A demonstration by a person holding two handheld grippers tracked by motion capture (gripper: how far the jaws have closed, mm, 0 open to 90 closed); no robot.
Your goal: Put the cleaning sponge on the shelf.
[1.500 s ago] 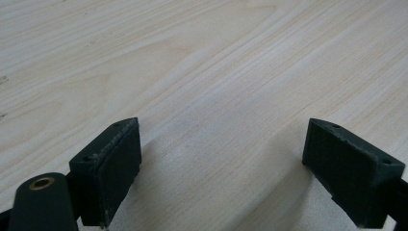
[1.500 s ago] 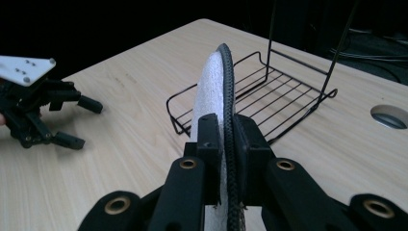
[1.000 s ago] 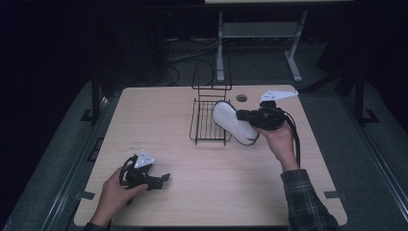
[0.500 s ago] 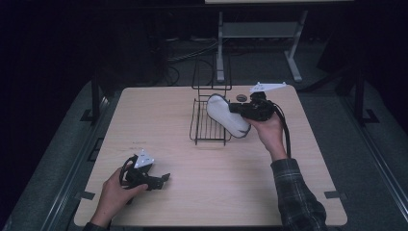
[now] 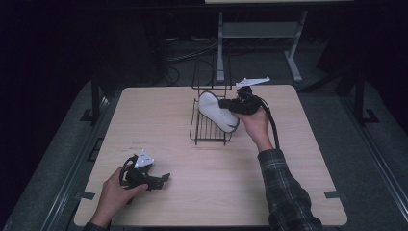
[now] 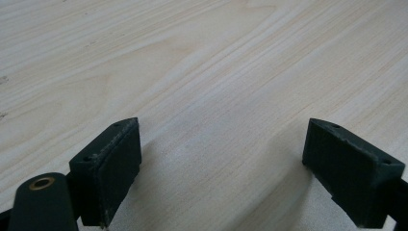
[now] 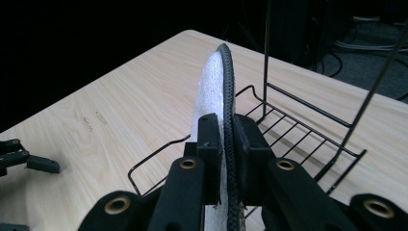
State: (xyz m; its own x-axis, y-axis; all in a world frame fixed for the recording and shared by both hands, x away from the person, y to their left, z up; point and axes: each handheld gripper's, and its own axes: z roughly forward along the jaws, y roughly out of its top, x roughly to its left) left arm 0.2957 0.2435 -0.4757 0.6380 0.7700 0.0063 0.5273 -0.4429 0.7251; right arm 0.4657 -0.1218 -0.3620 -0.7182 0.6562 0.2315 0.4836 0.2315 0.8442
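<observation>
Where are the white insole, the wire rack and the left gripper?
insole point(image 5: 217, 111): high view, middle of its white face.
rack point(image 5: 208, 141): high view, front rim wire.
left gripper point(image 5: 165, 177): high view, between its fingers.

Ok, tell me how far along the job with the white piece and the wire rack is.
Done: the right gripper is shut on the white black-edged piece. In hand: it holds the piece on edge over the wire rack. Left: setting it down and letting go. The left gripper rests open on the table.

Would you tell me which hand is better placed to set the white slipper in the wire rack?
Right: the right gripper already clamps the slipper over the rack; the left gripper rests open far away.
</observation>
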